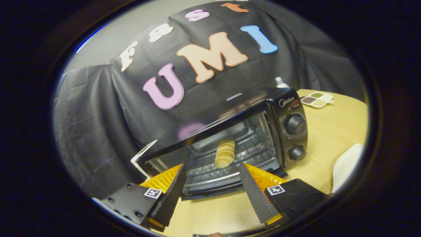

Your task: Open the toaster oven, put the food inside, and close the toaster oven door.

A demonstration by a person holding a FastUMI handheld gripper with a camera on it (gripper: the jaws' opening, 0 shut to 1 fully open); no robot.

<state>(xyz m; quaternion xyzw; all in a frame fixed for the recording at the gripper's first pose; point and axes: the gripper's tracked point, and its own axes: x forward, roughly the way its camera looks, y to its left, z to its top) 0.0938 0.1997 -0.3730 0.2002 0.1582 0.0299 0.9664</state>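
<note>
Beyond parted tongs (212,171), seemingly bread (225,153).

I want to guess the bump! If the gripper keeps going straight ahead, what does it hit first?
Probably the toaster oven. The open gripper points into its mouth, so it would likely meet the wire rack first, then the food lying on it. Depth is hard to judge.

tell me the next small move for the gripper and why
Probably closing the door. The bread already lies on the wire rack inside the toaster oven, beyond the fingers, and the gripper is open and holds nothing. The glass door appears lifted partway, its handle near one finger, so pushing the door shut would likely finish the task.
</note>
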